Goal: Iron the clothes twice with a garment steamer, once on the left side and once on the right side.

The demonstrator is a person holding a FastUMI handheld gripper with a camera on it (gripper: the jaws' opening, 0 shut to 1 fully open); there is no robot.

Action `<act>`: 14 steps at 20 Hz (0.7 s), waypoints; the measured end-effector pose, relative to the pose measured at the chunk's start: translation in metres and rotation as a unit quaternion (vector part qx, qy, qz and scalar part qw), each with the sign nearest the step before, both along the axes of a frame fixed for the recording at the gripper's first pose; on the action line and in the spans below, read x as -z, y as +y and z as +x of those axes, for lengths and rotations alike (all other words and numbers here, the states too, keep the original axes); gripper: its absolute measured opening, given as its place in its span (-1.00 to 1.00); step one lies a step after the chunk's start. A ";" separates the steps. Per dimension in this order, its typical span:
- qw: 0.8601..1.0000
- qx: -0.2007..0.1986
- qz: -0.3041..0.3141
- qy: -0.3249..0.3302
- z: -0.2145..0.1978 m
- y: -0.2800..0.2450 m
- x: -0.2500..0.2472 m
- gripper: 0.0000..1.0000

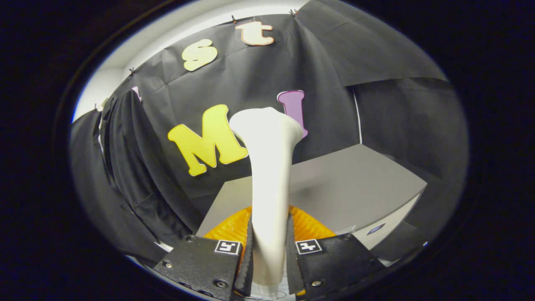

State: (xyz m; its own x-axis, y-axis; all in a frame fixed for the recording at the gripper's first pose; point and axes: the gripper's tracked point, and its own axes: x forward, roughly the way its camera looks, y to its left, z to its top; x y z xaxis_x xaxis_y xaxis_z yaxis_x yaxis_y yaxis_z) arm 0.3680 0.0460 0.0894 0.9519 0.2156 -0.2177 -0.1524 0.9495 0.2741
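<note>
A white garment steamer [269,175] stands upright between my fingers, its handle narrow at the bottom and its head flaring wide at the top. My gripper [269,255] is shut on the handle, with both pads pressed against its sides. A dark garment [129,167] hangs to the left, against the booth wall and well apart from the steamer's head. The steamer's front face is turned away from me.
A grey table [351,188] lies just beyond the fingers. An orange ribbed object [309,228] sits on its near edge, right behind the steamer handle. Black cloth walls close off the space behind and to the right.
</note>
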 end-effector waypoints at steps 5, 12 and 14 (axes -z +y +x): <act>0.999 -0.012 -0.017 -0.033 -0.061 0.051 -0.030 -0.30; 0.994 -0.050 -0.026 -0.099 -0.116 0.155 -0.101 -0.30; 0.989 -0.071 -0.037 -0.121 -0.126 0.191 -0.119 -0.30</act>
